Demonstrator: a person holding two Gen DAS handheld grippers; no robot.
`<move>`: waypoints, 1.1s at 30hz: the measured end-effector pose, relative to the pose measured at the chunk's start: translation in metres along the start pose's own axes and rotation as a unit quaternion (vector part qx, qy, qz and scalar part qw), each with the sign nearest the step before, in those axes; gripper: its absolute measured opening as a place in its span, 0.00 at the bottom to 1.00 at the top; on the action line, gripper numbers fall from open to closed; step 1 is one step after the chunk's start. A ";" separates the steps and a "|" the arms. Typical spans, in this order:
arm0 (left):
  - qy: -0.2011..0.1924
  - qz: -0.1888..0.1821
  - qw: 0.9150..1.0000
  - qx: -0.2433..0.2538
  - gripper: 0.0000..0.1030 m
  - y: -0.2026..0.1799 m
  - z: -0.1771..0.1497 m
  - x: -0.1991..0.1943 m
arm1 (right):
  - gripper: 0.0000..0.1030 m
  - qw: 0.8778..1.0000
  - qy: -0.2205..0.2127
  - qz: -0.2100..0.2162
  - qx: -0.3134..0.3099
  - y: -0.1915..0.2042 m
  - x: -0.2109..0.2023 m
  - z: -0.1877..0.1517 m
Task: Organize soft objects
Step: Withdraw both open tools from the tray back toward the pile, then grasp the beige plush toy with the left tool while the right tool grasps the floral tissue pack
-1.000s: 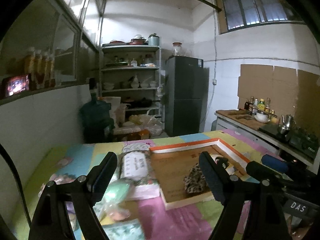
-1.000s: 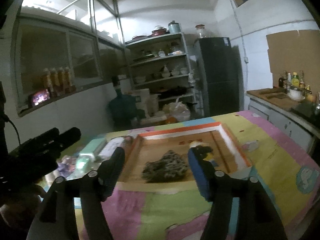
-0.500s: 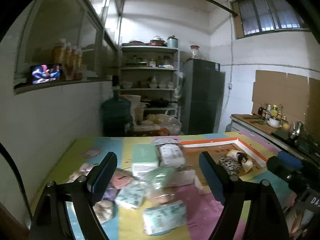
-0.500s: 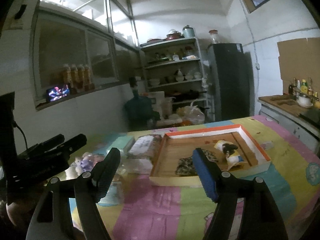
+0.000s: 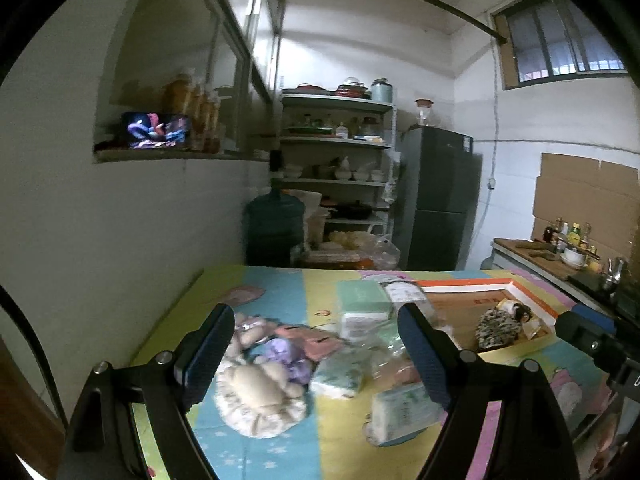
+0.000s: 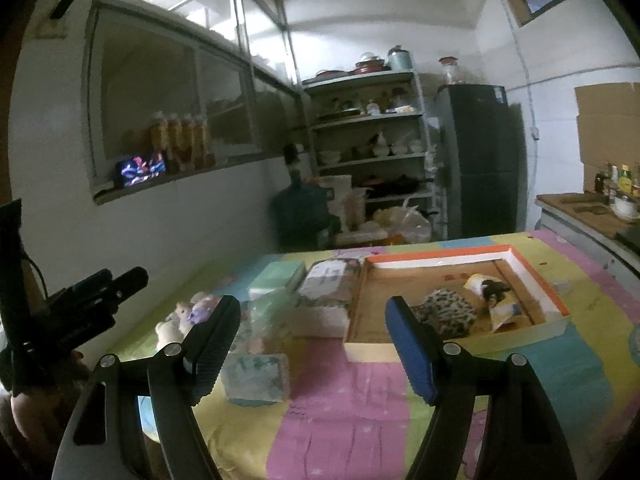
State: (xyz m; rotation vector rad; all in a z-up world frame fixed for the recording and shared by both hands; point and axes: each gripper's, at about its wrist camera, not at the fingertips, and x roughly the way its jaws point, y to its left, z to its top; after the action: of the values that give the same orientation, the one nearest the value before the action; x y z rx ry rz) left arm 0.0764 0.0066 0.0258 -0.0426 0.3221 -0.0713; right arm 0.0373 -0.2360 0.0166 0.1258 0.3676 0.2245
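The left wrist view looks down on the near left end of the desk (image 5: 280, 292), where a cream plush toy (image 5: 260, 394) lies on a round frilled cushion, with a purple plush (image 5: 286, 354) just behind it and soft plastic-wrapped tissue packs (image 5: 404, 412) scattered to its right. The right wrist view sees those plush toys (image 6: 182, 316) only as a small pale clump far to the left, but it gives the fuller look into the shallow cardboard tray (image 6: 440, 258), orange on its outer rim and white on its walls, with a brown floor. In that tray lie a leopard-spotted soft thing (image 6: 446, 312) and, touching its right side, a small yellow and black toy (image 6: 490, 294); from the left wrist the same tray (image 5: 464, 283) is squeezed to the right edge and partly covered by the gripper finger. The left gripper (image 5: 316, 356) stands wide apart with nothing between its ribbed dark pads, over the plush pile. The right gripper (image 6: 312, 344) has just been opening and is likewise spread with nothing held, a blurred tissue pack (image 6: 256, 376) lying on the cloth beneath it. The left gripper also shows in the right wrist view as a dark shape (image 6: 88, 304) at the left edge, cut off by the rim. The desk cloth is a patchwork of pink, yellow, green and blue. Print on the packs is too blurred to read.
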 end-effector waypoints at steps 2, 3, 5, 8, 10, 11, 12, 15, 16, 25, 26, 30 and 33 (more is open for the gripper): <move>0.001 0.005 1.000 -0.002 0.81 0.008 -0.004 0.000 | 0.74 1.000 0.009 0.006 -0.003 0.005 0.007 -0.004; 0.001 0.009 1.000 -0.001 0.81 0.012 -0.006 0.000 | 0.74 1.000 0.015 0.010 -0.005 0.008 0.011 -0.007; 0.002 0.017 1.000 -0.002 0.81 0.020 -0.012 0.001 | 0.74 0.999 0.028 0.017 -0.008 0.013 0.021 -0.013; 0.009 0.022 1.000 -0.007 0.81 0.033 -0.023 0.002 | 0.74 0.998 0.049 0.027 -0.010 0.020 0.036 -0.024; 0.016 0.021 1.000 -0.013 0.81 0.041 -0.030 0.003 | 0.74 0.998 0.062 0.032 -0.011 0.024 0.046 -0.031; 0.019 0.020 1.000 -0.015 0.81 0.045 -0.032 0.005 | 0.74 0.997 0.068 0.033 -0.012 0.027 0.051 -0.036; 0.021 0.018 0.999 -0.016 0.81 0.047 -0.035 0.006 | 0.74 0.997 0.073 0.034 -0.013 0.029 0.055 -0.039; 0.031 0.006 0.999 -0.017 0.81 0.055 -0.044 0.010 | 0.74 0.995 0.088 0.037 -0.011 0.034 0.067 -0.047; 0.035 0.001 0.999 -0.018 0.81 0.056 -0.046 0.013 | 0.74 0.995 0.092 0.037 -0.009 0.034 0.071 -0.050; 0.105 -0.034 0.993 -0.040 0.81 0.068 -0.075 0.057 | 0.74 0.992 0.120 0.033 0.009 0.030 0.093 -0.068; 0.110 -0.036 0.992 -0.047 0.81 0.071 -0.077 0.061 | 0.74 0.992 0.122 0.032 0.011 0.029 0.094 -0.068; 0.109 -0.037 0.992 -0.051 0.81 0.073 -0.075 0.072 | 0.74 0.992 0.125 0.029 0.019 0.025 0.098 -0.070; 0.109 -0.037 0.992 -0.045 0.81 0.072 -0.072 0.083 | 0.74 0.991 0.125 0.029 0.023 0.023 0.101 -0.070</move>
State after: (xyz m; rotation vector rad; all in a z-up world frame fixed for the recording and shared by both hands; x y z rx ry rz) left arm 0.1364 0.0696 -0.0725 -0.1372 0.5430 -0.1358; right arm 0.0988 -0.1839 -0.0794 0.1538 0.6192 0.2898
